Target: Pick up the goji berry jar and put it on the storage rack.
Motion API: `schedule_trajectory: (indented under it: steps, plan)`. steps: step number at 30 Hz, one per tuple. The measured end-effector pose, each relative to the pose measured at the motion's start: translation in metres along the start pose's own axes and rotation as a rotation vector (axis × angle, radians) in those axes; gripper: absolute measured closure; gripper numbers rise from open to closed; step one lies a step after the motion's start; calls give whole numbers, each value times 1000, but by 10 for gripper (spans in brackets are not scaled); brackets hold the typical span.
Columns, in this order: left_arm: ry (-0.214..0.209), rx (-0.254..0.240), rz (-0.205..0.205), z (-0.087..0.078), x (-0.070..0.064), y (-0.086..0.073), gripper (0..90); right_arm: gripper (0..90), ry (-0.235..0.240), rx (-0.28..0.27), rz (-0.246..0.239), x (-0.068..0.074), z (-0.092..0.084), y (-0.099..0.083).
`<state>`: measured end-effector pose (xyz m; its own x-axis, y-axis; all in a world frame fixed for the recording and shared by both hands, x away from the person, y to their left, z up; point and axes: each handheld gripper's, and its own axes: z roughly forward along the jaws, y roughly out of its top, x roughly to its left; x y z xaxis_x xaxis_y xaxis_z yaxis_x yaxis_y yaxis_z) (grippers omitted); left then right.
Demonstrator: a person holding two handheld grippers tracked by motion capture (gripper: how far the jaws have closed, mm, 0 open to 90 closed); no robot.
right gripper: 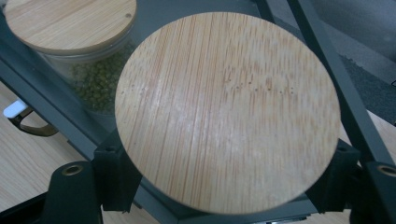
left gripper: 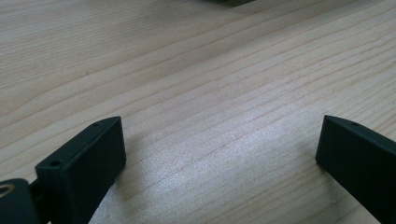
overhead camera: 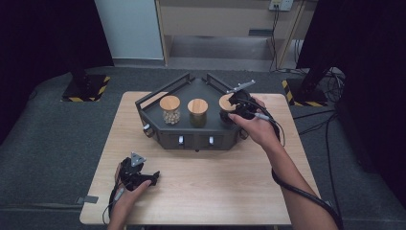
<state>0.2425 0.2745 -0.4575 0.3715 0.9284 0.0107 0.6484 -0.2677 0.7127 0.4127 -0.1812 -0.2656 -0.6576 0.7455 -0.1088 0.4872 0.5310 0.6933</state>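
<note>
Right claw [right gripper: 229,182] is clamping the rightmost jar [overhead camera: 227,109] just under its bamboo lid [right gripper: 228,112], jaws pressing on both sides; the jar is sitting at the right end of the dark tray [overhead camera: 158,103], or hanging just over it, contact being hidden. Middle jar [overhead camera: 197,112] and left jar [overhead camera: 170,109] are standing lidded in the same row, untouched. Left claw [left gripper: 219,154] is idling with jaws wide apart over the bare wooden surface [left gripper: 196,70], holding nothing. Grasp looks done; the jar's transfer is still pending.
</note>
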Motion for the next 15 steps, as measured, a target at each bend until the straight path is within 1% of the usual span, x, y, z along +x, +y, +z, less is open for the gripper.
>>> schedule_trajectory:
  steps: [5, 15]
  plan:
    - [0, 0, 0, 0, 0, 0, 2, 261, 9, 8, 18, -1, 9, 0]
    - [0, 0, 0, 0, 0, 0, 2, 261, 13, 20, 29, -1, 18, 2]
